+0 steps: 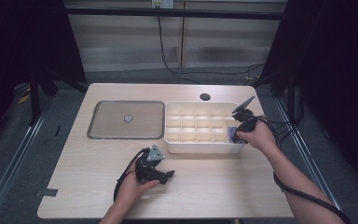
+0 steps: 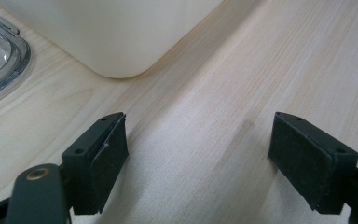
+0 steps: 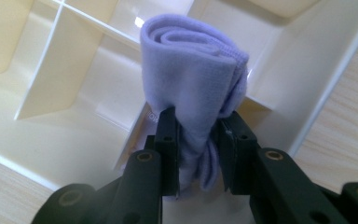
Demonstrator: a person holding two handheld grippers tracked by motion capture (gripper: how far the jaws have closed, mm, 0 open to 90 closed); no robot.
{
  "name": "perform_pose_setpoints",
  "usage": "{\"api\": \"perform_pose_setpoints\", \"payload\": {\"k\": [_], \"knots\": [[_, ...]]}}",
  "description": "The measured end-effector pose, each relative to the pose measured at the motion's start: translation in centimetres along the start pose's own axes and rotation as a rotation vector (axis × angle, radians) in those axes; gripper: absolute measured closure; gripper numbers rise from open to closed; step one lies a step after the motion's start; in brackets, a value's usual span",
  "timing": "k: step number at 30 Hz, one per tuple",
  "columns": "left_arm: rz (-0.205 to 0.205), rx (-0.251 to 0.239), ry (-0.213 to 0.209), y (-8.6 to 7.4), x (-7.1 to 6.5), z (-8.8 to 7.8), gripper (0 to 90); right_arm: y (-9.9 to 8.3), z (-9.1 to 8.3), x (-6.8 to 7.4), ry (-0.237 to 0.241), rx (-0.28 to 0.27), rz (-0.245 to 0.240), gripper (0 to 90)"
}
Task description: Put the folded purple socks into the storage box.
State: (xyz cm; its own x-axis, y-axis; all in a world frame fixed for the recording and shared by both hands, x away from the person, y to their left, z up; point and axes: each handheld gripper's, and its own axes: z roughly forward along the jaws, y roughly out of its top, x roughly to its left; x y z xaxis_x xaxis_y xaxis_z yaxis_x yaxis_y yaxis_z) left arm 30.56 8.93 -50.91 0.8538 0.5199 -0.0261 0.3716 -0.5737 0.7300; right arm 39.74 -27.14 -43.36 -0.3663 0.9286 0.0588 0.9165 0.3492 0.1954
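**Desk:** Pale wood tabletop (image 1: 214, 186), dark curtains behind. What lies at far left?

**Photographer:** A shallow metal tray (image 1: 126, 120), then a cream divided organizer box (image 1: 200, 123). In front of the tray, the left tongs (image 2: 198, 154) rest near the tabletop, jaws spread wide with bare wood between them.

**Desk:** And at right?

**Photographer:** The right tongs (image 3: 198, 140) are clamped on a rolled lavender cloth (image 3: 193, 79), held upright over the compartment at the box's near right corner.

A metal tray (image 1: 126, 120) lies flat on the wooden table (image 1: 214, 186).
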Motion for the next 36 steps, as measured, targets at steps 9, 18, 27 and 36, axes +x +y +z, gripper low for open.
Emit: {"api": "perform_pose_setpoints", "payload": {"k": [9,18,27,36], "knots": [[0.0,-0.002,-0.002,0.0,0.0,0.0,18.8,0.0,0.0,0.1,-0.002,0.006,-0.013,69.3],[-0.007,-0.004,0.0,0.0,0.0,0.0,18.8,0.3,-0.4,0.1,0.007,0.035,-0.018,67.4],[-0.002,-0.005,0.002,0.0,0.0,0.0,18.8,0.6,-1.4,0.1,0.007,0.05,-0.028,65.8],[-0.002,-0.005,0.002,0.0,0.0,0.0,18.8,1.0,-2.9,-0.1,0.006,0.045,-0.036,63.6]]}}
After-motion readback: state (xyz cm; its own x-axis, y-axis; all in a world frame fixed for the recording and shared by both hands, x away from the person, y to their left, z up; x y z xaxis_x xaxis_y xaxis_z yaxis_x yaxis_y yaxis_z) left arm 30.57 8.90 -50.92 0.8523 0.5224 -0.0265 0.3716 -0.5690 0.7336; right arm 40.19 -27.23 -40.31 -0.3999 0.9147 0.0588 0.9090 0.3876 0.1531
